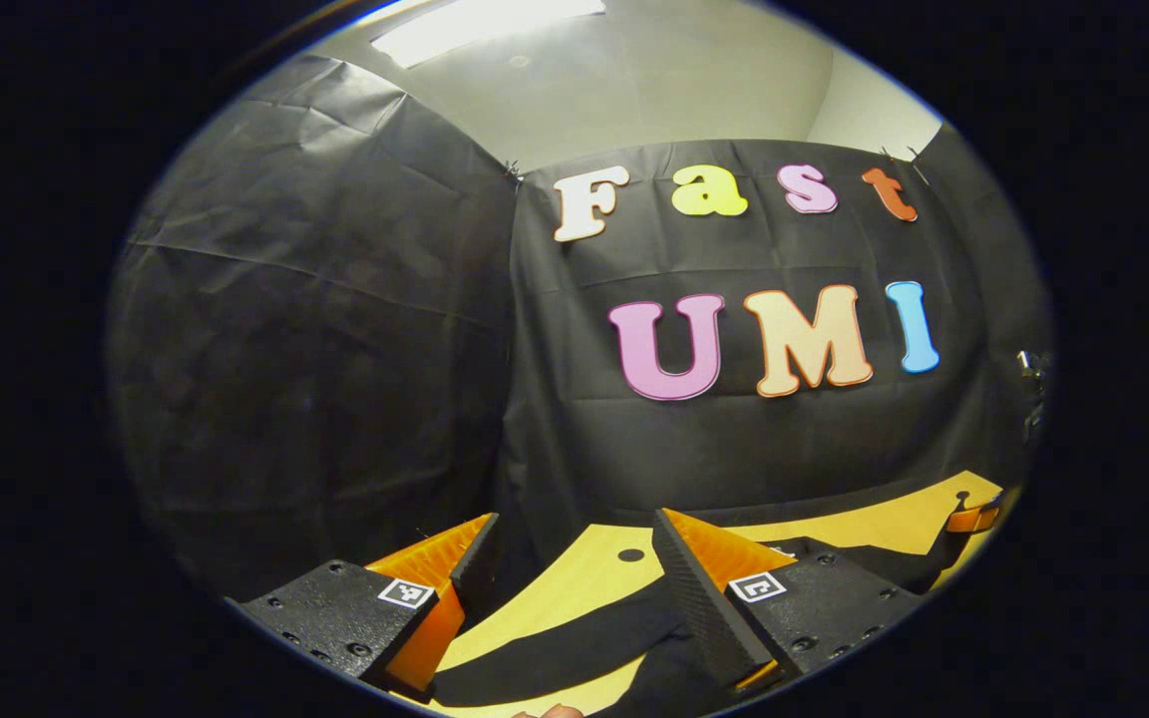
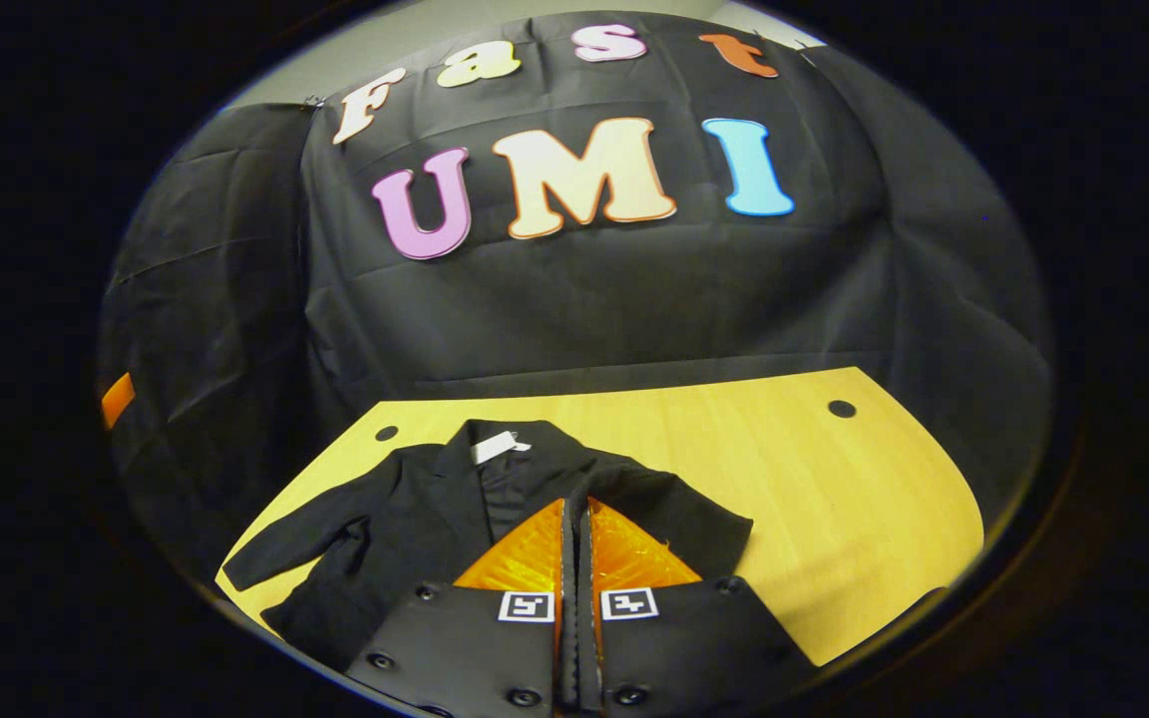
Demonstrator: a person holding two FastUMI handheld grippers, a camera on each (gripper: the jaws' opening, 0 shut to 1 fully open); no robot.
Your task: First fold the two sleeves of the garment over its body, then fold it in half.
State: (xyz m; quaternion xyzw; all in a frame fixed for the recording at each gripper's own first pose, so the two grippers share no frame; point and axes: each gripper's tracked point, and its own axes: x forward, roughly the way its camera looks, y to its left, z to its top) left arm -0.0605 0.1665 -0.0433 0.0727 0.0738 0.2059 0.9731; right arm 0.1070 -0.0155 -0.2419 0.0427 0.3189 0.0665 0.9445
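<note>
Right gripper view, your right gripper (image 2: 575, 519) hovering fingers pressed together, seemingly holding nothing, above the black long-sleeved jacket (image 2: 415, 519) lying on the yellow wooden table (image 2: 834, 499), your left gripper (image 1: 574, 558) spreading wide over its sleeve (image 1: 555, 648).

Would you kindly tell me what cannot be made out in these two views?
- Right gripper view: the lower part of the garment, hidden behind the right tool.
- Right gripper view: whether that shut tool pinches cloth; its fingers cover the contact.
- Left gripper view: most of the garment, cut off by the lower edge and the left tool.
</note>
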